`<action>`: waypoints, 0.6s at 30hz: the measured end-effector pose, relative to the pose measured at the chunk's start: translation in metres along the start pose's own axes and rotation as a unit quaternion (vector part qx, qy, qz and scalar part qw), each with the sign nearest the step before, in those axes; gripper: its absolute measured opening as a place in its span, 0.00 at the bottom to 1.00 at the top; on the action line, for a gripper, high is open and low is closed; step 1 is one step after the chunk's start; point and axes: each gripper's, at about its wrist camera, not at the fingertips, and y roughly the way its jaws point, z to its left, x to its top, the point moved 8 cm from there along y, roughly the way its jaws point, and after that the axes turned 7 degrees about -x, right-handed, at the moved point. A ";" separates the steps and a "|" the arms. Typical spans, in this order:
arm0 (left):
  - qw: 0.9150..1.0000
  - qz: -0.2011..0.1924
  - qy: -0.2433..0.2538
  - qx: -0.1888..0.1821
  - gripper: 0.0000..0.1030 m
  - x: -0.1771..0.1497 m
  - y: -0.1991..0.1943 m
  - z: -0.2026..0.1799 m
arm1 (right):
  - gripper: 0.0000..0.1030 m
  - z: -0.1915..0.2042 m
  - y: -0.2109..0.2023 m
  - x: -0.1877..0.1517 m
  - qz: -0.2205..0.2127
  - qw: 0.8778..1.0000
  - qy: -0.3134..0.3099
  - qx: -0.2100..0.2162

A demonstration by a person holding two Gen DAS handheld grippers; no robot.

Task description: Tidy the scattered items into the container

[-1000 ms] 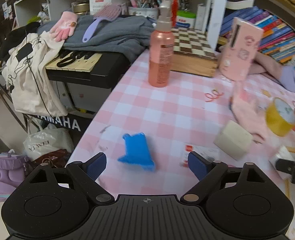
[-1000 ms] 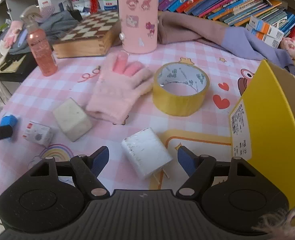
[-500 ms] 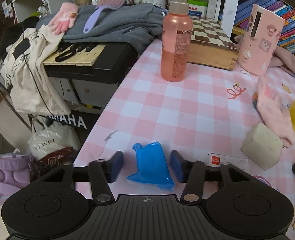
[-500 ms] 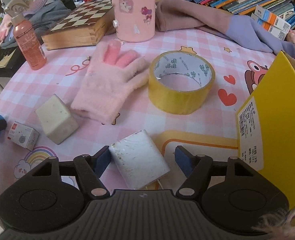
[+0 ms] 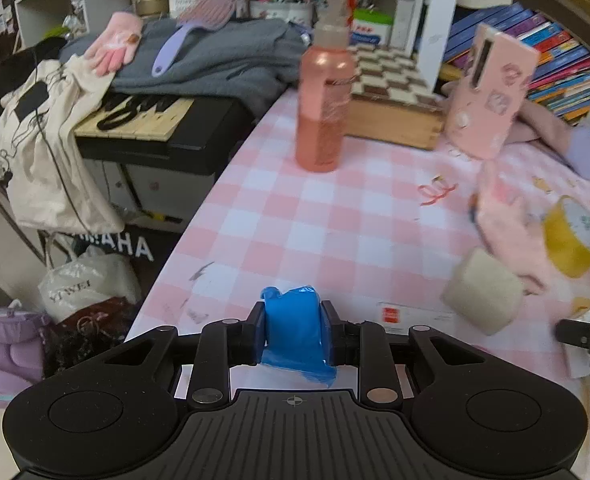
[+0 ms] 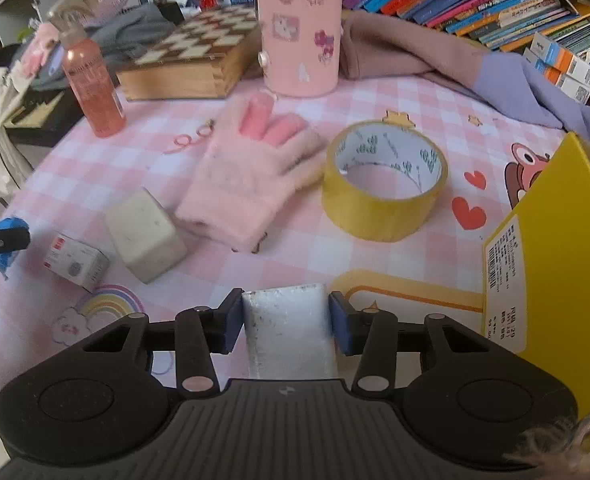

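left wrist: left hand-held gripper (image 5: 293, 330) clamped on blue wrapped item (image 5: 295, 330) at the near edge of the pink-checked worktop (image 5: 335, 220); beige block (image 5: 482, 295) to its right | right wrist: right hand-held gripper (image 6: 286, 322) clamped on white block (image 6: 287, 332) over the worktop; yellow container (image 6: 555, 260) just right; pink glove (image 6: 251, 184) and tape roll (image 6: 383, 196) beyond

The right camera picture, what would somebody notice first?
Probably the right hand-held gripper squeezing a white block right up front. Behind it lie a fluffy pink glove and, touching its right side, a yellow tape roll; a yellow box stands at the right edge.
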 end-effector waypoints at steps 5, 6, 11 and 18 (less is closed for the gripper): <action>0.999 -0.027 0.006 -0.024 0.24 0.007 -0.022 -0.016 | 0.41 0.000 -0.018 0.005 -0.021 1.000 0.008 0.007; 0.999 -0.032 0.009 -0.029 0.24 0.009 -0.026 -0.020 | 0.41 0.001 -0.022 0.006 -0.026 1.000 0.009 0.009; 0.997 -0.053 0.026 -0.054 0.24 0.012 -0.044 -0.039 | 0.41 0.006 -0.040 0.012 -0.054 0.999 0.005 0.009; 0.993 -0.065 0.050 -0.083 0.24 0.007 -0.061 -0.059 | 0.41 0.010 -0.063 0.009 -0.079 0.997 0.003 0.007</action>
